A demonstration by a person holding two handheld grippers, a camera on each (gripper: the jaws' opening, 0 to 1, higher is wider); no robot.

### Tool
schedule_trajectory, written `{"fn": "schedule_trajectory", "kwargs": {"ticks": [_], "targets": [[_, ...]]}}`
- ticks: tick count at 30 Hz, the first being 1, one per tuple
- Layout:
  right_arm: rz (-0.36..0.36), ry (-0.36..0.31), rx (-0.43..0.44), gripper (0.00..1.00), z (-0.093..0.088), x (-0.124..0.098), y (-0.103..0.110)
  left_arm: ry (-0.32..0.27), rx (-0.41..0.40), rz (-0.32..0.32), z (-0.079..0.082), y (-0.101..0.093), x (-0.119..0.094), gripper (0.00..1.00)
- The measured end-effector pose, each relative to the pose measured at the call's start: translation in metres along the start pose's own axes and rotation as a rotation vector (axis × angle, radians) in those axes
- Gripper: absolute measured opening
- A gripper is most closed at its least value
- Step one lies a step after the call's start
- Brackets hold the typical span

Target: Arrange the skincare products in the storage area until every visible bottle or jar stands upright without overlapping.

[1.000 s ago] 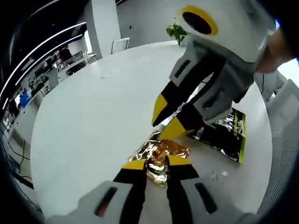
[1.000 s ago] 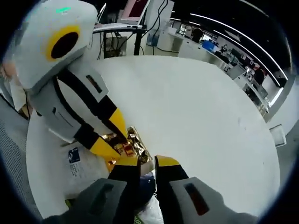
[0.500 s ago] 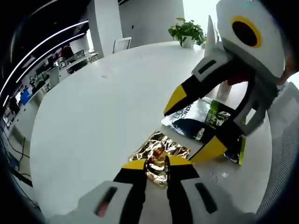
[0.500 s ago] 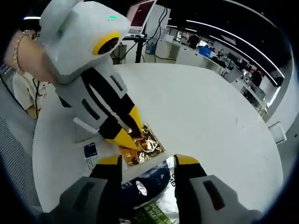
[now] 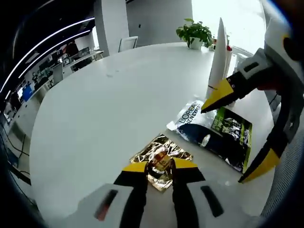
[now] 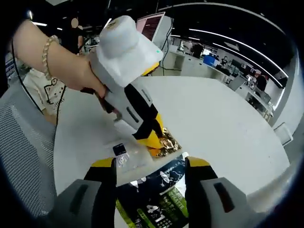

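1. In the left gripper view, the left gripper (image 5: 159,166) is reaching forward low over the white surface (image 5: 104,109), and its two yellow-tipped fingers (image 5: 136,167) are sitting close together around the near corner of a crinkled gold foil packet (image 5: 161,156). They appear to be pinching it, though the contact itself is partly hidden.
2. The gold foil packet is lying flat on the surface, just beside a dark sachet (image 5: 216,137) with white lettering and a green edge, which is also lying flat.
3. Beyond the dark sachet, a tall white pointed bottle (image 5: 219,54) is standing upright, and a potted plant (image 5: 195,34) is sitting near the far edge of the surface.
4. The right gripper (image 5: 247,128) is coming in from the right of the same view, with its fingers spread wide apart over the dark sachet and holding nothing.
5. In the right gripper view, the right gripper (image 6: 152,166) is showing its fingers well apart, with the dark sachet (image 6: 156,194) lying between and below them.
6. In that view a hand (image 6: 83,76) with a beaded bracelet is gripping the left gripper (image 6: 149,138), whose tips are pressing down onto the gold foil packet (image 6: 166,145).
7. A clear wrapper with a small dark label (image 6: 124,156) is lying flat beside the packet.
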State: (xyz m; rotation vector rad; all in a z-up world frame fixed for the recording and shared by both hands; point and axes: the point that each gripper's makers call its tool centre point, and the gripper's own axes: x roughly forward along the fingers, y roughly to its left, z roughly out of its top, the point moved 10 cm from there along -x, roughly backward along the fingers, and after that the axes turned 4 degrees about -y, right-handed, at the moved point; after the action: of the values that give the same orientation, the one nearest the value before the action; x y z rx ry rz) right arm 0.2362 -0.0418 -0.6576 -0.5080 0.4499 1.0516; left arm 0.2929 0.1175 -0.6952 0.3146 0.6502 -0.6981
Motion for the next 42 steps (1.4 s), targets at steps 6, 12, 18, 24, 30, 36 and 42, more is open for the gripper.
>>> {"fn": "schedule_trajectory", "kwargs": {"ticks": [6,12,18,24,30,36,42], "targets": [[-0.014,-0.015,0.048,0.59,-0.010,-0.019,0.013,0.009,-0.004,0.016,0.001,-0.001,-0.002,0.24],[-0.049,-0.023,0.108,0.61,-0.018,-0.036,0.018,0.013,-0.016,0.030,0.000,-0.001,-0.002,0.25],[-0.097,-0.051,0.141,0.67,-0.022,-0.056,0.021,0.002,-0.030,0.031,0.001,-0.002,-0.007,0.27],[-0.128,-0.055,0.150,0.72,-0.026,-0.074,0.026,-0.025,-0.066,0.042,0.007,-0.005,-0.019,0.33],[-0.171,-0.074,0.169,0.75,-0.023,-0.098,0.026,-0.061,-0.086,0.051,0.013,-0.013,-0.039,0.46],[-0.217,-0.091,0.197,0.79,-0.029,-0.120,0.027,-0.080,-0.109,0.061,0.015,-0.023,-0.060,0.61],[-0.246,-0.109,0.242,0.91,-0.040,-0.140,0.025,-0.099,-0.135,0.064,0.011,-0.030,-0.078,0.72]]}}
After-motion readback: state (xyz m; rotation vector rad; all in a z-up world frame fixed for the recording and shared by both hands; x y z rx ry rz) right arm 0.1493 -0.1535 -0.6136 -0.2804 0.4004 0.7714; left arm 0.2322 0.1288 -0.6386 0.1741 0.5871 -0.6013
